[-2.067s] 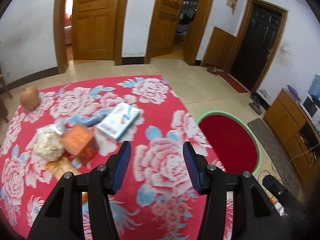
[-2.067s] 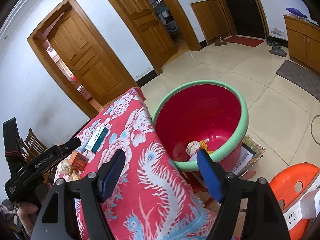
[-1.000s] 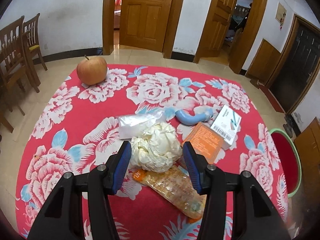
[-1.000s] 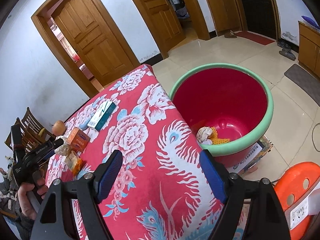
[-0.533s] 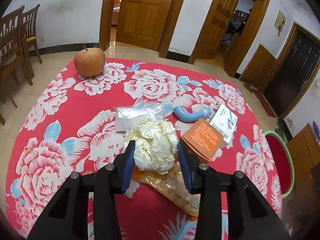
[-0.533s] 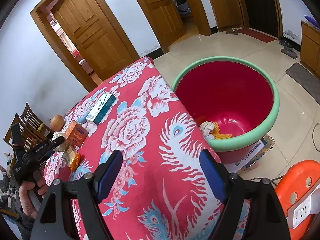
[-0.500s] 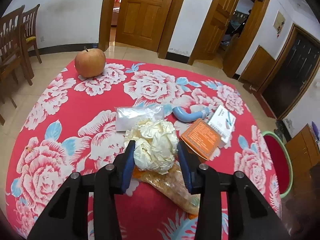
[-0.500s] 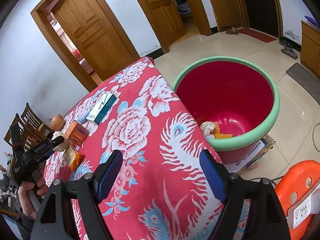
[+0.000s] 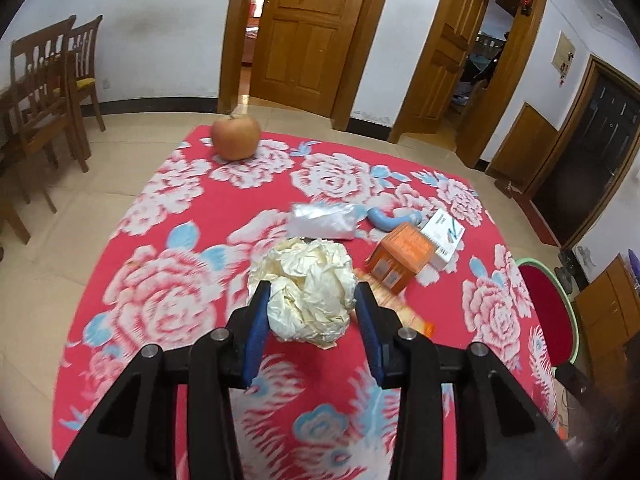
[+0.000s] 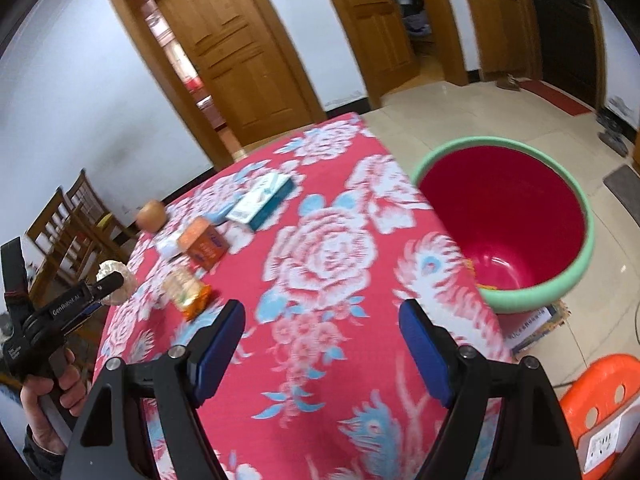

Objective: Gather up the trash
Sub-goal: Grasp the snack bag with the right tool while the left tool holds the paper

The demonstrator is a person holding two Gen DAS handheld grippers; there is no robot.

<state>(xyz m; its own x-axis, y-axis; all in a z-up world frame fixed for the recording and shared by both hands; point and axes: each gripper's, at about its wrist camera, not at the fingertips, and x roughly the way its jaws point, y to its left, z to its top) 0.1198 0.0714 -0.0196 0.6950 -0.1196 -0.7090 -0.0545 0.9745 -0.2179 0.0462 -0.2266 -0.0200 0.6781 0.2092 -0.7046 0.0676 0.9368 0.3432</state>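
Note:
My left gripper [image 9: 311,298] is shut on a crumpled ball of cream paper [image 9: 308,288] and holds it above the red flowered tablecloth [image 9: 168,272]. In the right wrist view the same gripper [image 10: 108,280] holds the paper ball [image 10: 118,280] clear of the table's left edge. My right gripper [image 10: 320,324] is open and empty over the near part of the table. The red bin with a green rim [image 10: 508,224] stands on the floor to the table's right, with some trash at its bottom. It also shows in the left wrist view [image 9: 548,312].
On the table lie an orange box [image 9: 402,258], a white and teal box [image 9: 444,234], a clear plastic bag [image 9: 324,222], a blue curved object [image 9: 390,220], an orange snack wrapper [image 10: 186,290] and an apple [image 9: 236,136]. Wooden chairs [image 9: 48,80] stand at the left. An orange stool [image 10: 600,396] is at the lower right.
My left gripper has closed on the paper ball and lifted it off the table. The right gripper has swung left, toward the table.

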